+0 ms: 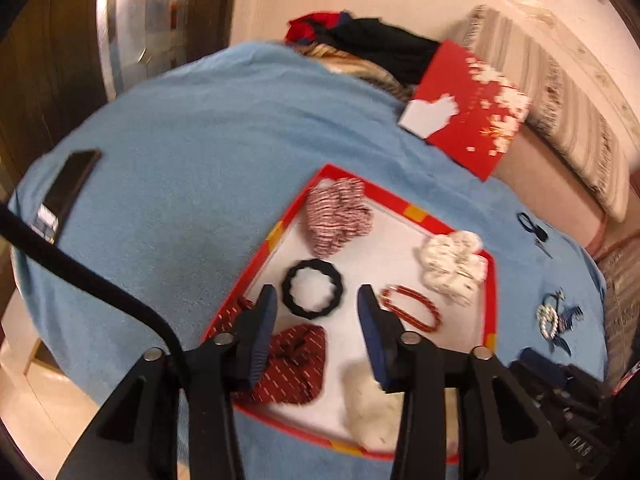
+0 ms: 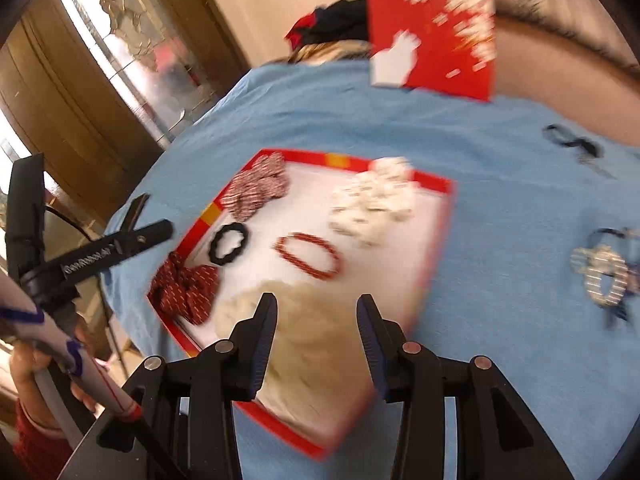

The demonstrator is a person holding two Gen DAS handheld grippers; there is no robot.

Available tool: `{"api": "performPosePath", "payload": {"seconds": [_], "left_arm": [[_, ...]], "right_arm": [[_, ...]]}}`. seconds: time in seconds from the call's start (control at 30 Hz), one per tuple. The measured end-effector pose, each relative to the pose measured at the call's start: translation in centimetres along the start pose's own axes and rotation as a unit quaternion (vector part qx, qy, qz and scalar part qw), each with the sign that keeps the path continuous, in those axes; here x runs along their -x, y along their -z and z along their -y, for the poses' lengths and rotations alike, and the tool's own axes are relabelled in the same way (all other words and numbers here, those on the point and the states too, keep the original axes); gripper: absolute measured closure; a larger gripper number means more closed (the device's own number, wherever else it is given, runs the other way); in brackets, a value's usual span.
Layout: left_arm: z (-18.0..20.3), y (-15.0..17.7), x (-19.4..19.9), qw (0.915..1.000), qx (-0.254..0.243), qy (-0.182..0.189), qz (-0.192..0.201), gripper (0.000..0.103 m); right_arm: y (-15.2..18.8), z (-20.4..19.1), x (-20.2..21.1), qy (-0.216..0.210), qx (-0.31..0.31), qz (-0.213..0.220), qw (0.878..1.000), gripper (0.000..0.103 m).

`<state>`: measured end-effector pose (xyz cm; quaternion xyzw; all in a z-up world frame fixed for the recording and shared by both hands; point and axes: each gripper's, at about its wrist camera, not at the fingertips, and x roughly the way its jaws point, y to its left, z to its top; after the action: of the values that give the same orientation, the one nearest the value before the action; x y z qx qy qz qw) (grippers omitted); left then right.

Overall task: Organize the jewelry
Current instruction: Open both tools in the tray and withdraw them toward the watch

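A matt, fuzzy blue cloth (image 1: 192,184) covers the table, napped like terry. On it sits a red cardboard tray (image 1: 490,280) with a smooth white paper floor. Inside lie soft fabric scrunchies — one striped red and white (image 1: 338,216), one dark red (image 1: 298,364) — beside a matt black ring (image 1: 313,288) and a glossy beaded red bracelet (image 1: 412,308). A phone (image 1: 70,188) shows shiny dark glass; behind the table, a door (image 2: 132,52) of polished wood and glinting glass.
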<state>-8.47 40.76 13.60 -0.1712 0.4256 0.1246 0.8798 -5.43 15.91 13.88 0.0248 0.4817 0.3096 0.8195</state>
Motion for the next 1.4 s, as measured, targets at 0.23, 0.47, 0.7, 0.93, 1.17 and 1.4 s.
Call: {"api": "performPosePath", "payload": {"seconds": [0.23, 0.47, 0.7, 0.93, 1.17, 1.4], "left_arm": [[7.3, 2.7, 3.8, 0.9967, -0.078, 0.017, 0.015, 0.059], [16.1, 5.5, 6.2, 0.9908, -0.116, 0.064, 0.029, 0.059], [23.0, 8.4, 7.7, 0.9861, -0.133, 0.08, 0.059, 0.052], [27.7, 10.0, 7.6, 0.9837, -0.136, 0.102, 0.057, 0.045], [30.5, 11.7, 8.3, 0.9754, -0.178, 0.118, 0.055, 0.045], [28.7, 12.0, 9.9, 0.9722, -0.189, 0.114, 0.079, 0.045]], "right_arm": [[4.7, 7.0, 10.1, 0.073, -0.065, 0.073, 0.993, 0.047], [9.2, 14.3, 17.9, 0.11, -0.152, 0.121, 0.975, 0.045], [12.2, 18.5, 22.0, 0.131, -0.191, 0.141, 0.962, 0.045], [14.3, 20.1, 26.3, 0.176, -0.191, 0.155, 0.953, 0.043], [15.7, 21.1, 28.0, 0.183, -0.22, 0.165, 0.944, 0.042], [15.0, 18.7, 28.3, 0.194, -0.211, 0.169, 0.943, 0.042]]}}
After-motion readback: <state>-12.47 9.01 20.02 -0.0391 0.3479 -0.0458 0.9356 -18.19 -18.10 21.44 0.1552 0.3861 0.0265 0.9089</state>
